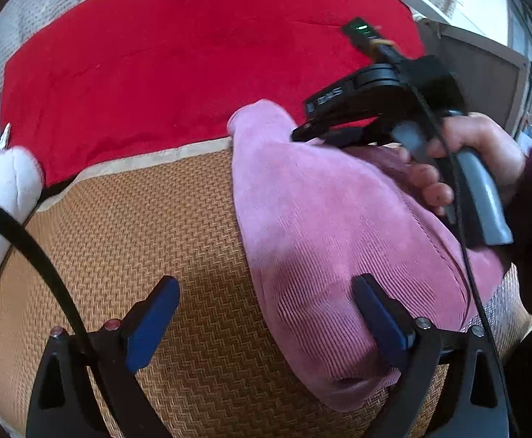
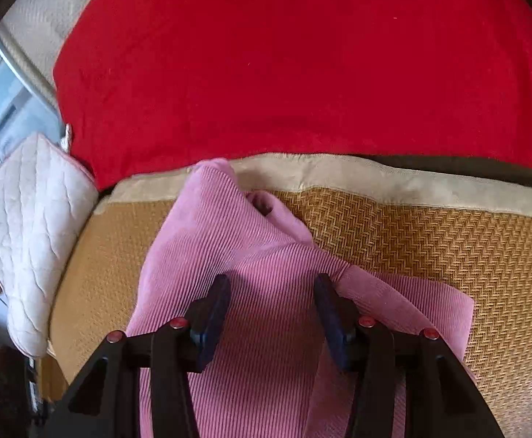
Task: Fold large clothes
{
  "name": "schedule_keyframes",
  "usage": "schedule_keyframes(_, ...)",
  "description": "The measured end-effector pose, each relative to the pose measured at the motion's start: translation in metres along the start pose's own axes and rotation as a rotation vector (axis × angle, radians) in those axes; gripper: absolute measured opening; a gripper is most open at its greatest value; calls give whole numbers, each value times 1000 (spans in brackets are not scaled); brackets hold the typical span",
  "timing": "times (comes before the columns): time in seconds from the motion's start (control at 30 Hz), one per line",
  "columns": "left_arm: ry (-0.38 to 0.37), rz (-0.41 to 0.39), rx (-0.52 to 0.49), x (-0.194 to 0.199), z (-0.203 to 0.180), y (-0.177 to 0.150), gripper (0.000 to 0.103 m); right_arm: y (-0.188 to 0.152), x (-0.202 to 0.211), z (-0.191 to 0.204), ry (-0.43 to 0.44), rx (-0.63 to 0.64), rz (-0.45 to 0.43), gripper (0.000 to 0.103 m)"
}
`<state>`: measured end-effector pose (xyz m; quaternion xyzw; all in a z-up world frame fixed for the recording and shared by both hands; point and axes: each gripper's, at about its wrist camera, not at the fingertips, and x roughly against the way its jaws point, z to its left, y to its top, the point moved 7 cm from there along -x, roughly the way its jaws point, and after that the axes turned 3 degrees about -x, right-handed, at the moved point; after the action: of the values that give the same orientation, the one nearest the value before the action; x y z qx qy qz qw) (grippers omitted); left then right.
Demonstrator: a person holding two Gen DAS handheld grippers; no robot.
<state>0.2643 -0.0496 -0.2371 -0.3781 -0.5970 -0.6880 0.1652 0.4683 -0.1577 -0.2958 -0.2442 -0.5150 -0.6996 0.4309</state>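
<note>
A pink corduroy garment [image 1: 324, 226] lies bunched on a woven tan mat [image 1: 149, 241]; it also shows in the right wrist view [image 2: 266, 284]. My left gripper [image 1: 266, 310] is open just above the mat, its right finger over the garment's left edge, nothing between the jaws. My right gripper [image 2: 271, 306] is open above the middle of the garment, with fabric below it and no grip. In the left wrist view the right gripper's fingers [image 1: 309, 133] sit at the garment's far end, held by a hand [image 1: 474, 153].
A red cushion [image 1: 178, 69] runs along the back of the mat [image 2: 430, 248], also in the right wrist view [image 2: 302, 65]. A white quilted cushion [image 2: 32, 233] lies at the left end. A black cable [image 1: 29, 241] crosses my left view.
</note>
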Motion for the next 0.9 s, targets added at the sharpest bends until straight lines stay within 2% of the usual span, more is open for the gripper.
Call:
schedule_keyframes(0.17,12,33,21,8,2,4,97,-11,38,-4,-16,7,-74,52)
schedule_keyframes(0.27,41,30,35,19,4,8,97,-27,78,-6,-45,16,-153,52)
schedule_keyframes(0.43,163,-25,36,54,3,13,97,-75,156,-16,-98,40,-249,54)
schedule_keyframes(0.6,303,-82,20,100,0,15,97,-115,212,-15,-135,40,-269,59)
schedule_keyframes(0.7,387,-115,-18,124,-1,21,97,-138,239,-7,-146,50,-283,71)
schedule_keyframes(0.9,374,-184,8,180,-4,26,97,-167,282,12,-162,59,-337,71)
